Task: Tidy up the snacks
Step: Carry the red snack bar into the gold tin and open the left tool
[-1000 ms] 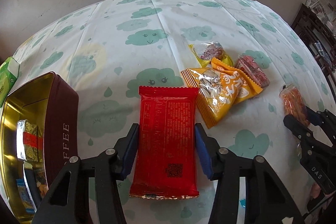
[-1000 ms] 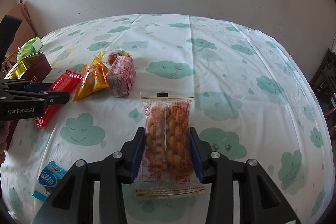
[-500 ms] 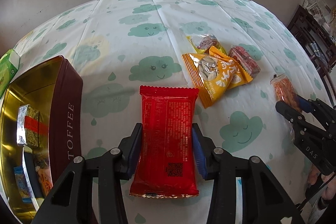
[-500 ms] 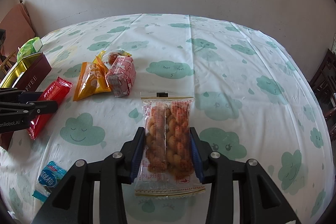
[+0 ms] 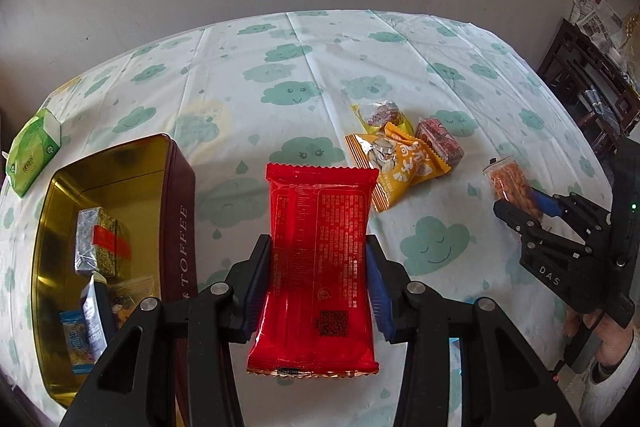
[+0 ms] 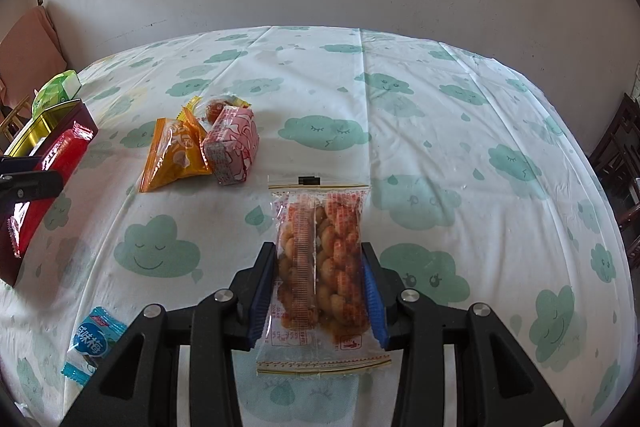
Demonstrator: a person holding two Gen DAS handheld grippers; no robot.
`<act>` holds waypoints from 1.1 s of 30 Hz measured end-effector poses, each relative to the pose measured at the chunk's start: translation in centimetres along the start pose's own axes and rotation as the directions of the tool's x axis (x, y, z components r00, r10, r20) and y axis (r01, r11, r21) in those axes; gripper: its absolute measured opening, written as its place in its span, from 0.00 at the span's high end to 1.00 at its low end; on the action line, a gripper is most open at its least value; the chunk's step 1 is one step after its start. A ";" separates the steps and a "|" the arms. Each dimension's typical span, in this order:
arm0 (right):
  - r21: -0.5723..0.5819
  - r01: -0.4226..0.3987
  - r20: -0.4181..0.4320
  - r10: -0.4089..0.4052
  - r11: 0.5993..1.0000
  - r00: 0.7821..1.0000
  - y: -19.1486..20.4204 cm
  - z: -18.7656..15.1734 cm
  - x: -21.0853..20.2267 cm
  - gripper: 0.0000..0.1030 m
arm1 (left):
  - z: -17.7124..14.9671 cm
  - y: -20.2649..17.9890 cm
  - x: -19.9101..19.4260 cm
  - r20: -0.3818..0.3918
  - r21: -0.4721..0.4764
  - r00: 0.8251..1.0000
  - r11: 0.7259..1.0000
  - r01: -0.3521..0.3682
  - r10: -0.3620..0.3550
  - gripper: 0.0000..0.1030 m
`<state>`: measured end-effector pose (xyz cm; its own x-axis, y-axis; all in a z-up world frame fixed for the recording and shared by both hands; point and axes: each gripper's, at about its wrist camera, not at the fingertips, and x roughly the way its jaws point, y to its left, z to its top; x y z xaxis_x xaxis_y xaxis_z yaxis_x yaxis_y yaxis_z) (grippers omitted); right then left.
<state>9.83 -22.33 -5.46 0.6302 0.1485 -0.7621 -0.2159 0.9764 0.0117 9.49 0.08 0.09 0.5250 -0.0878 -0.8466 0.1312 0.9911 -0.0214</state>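
Left gripper (image 5: 316,291) pinches the red packet (image 5: 318,267) clear of the table, right gripper (image 6: 316,299) clamps the clear twist-snack bag (image 6: 320,263), so next up looks like swinging red over the open toffee tin (image 5: 178,227) and letting go.

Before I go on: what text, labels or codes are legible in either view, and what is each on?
"TOFFEE": side wall of the dark red tin.
"DAS": body of the right tool, seen from the left wrist; any further letters are hidden.
Chinese characters, white on blue: blue sachet lying on the tablecloth.
QR code and fine print: red packet in the left tool, too small to read.
Red print on the clear snack bag: too small.
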 end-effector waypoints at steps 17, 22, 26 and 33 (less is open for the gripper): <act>0.000 0.001 0.000 -0.001 1.000 1.000 -0.1 0.0 0.1 0.60 | -1.9 9.5 -5.4 0.038 -0.150 0.991 0.981 -0.124 0.131 0.61; 0.000 0.001 0.000 -0.001 1.000 1.000 0.0 0.0 0.0 0.60 | -3.0 13.5 -6.3 0.027 -0.208 0.981 0.961 -0.181 0.191 0.61; 0.000 0.001 0.000 -0.001 1.000 1.000 0.0 0.0 0.0 0.60 | -3.8 16.1 -6.4 0.009 -0.239 0.976 0.949 -0.207 0.216 0.61; 0.001 0.001 0.000 -0.001 1.000 1.000 0.0 0.0 0.0 0.60 | -5.3 18.3 -4.9 -0.048 -0.266 0.974 0.937 -0.226 0.221 0.61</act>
<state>9.85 -22.30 -5.50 0.6304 0.1470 -0.7622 -0.2144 0.9767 0.0110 4.84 19.21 1.02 0.5001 0.1386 -0.8548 -0.2195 0.9752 0.0297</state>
